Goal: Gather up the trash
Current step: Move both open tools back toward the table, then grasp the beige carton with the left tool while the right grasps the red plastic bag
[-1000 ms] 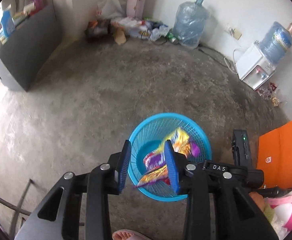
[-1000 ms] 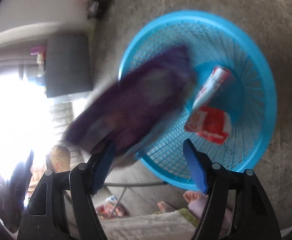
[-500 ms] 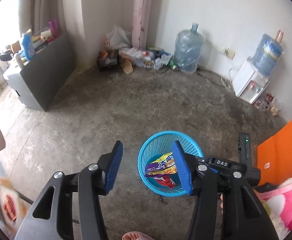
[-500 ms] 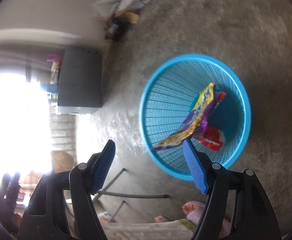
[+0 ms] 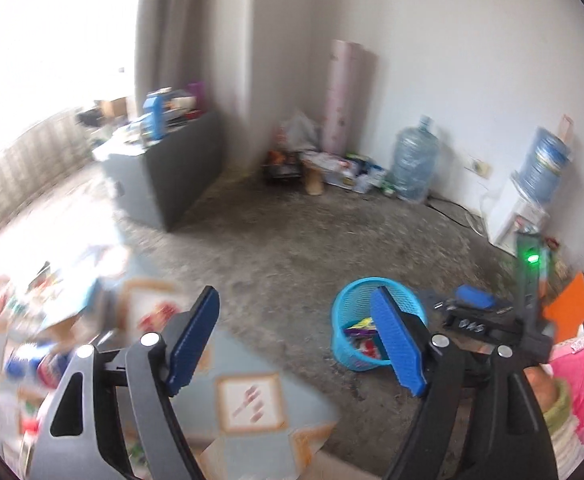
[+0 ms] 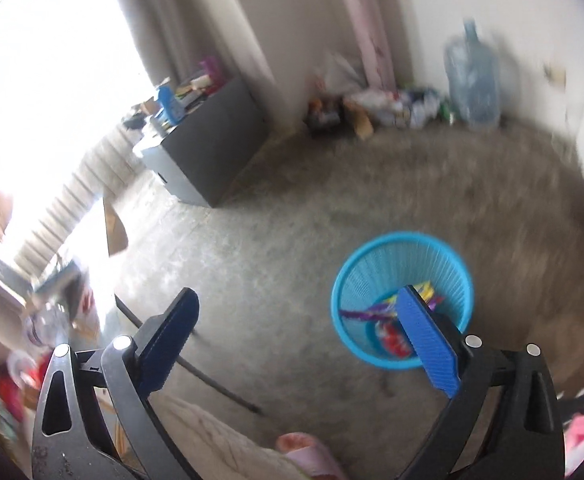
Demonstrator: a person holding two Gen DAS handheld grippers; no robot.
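Note:
A blue mesh basket (image 5: 345,304) (image 6: 371,264) stands on the concrete floor with purple, yellow and red snack wrappers (image 5: 357,326) (image 6: 387,332) lying inside. My left gripper (image 5: 295,344) hovers high above the floor, its jaws opening, with nothing between the blue pads. My right gripper (image 6: 297,340) is also raised well above the basket, jaws opening wide and empty. In the left wrist view the right gripper (image 5: 471,308) shows at the right, beside the basket.
A patterned tabletop (image 5: 228,396) with blurred packets (image 5: 52,304) lies below the left gripper. A dark cabinet (image 5: 184,172), a litter pile (image 5: 331,168), water jugs (image 5: 413,168), a dispenser (image 5: 519,216) and an orange box (image 5: 569,308) line the walls. A person's foot (image 6: 307,452) shows below.
Both grippers let wrappers fall into the basket, then rose and pulled back from it. The jaws of both stand wider. The right view rolled upright and the table came into the left view.

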